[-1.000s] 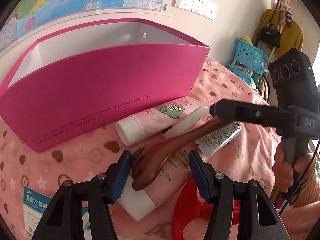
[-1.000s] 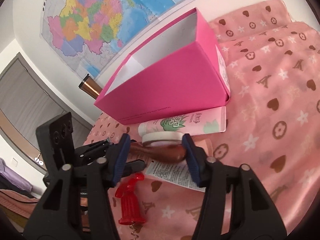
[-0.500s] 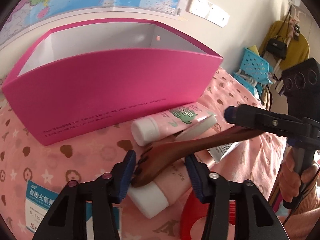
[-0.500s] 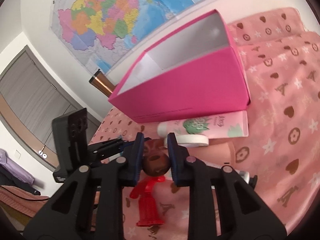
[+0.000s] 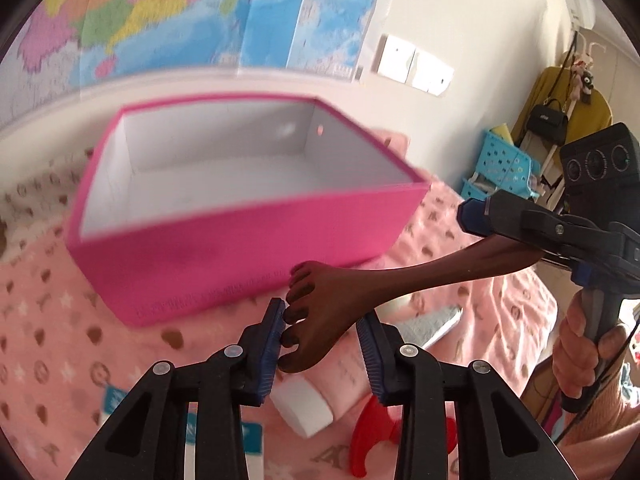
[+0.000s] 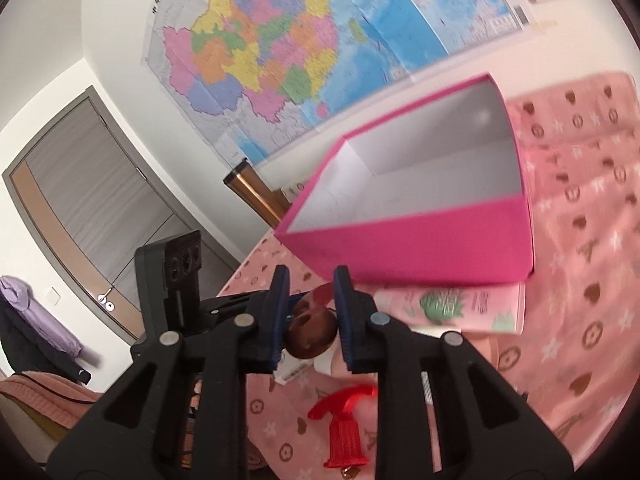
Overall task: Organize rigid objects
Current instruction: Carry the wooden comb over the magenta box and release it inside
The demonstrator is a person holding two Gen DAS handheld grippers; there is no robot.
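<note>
A dark brown wooden back scratcher with a claw-shaped head is held up above the pink cloth. My right gripper is shut on its handle end. My left gripper is around the claw head, its left pad touching it and its right pad a little apart, so it is open. The empty pink box with a white inside stands just behind; it also shows in the right wrist view.
On the pink patterned cloth lie pink tubes with white caps, a red plastic sprayer part and a blue-white packet. A map hangs on the wall behind the box.
My right gripper closed on the scratcher's handle and lifted it off the tubes. Both grippers rose, so I now see into the box from above.
</note>
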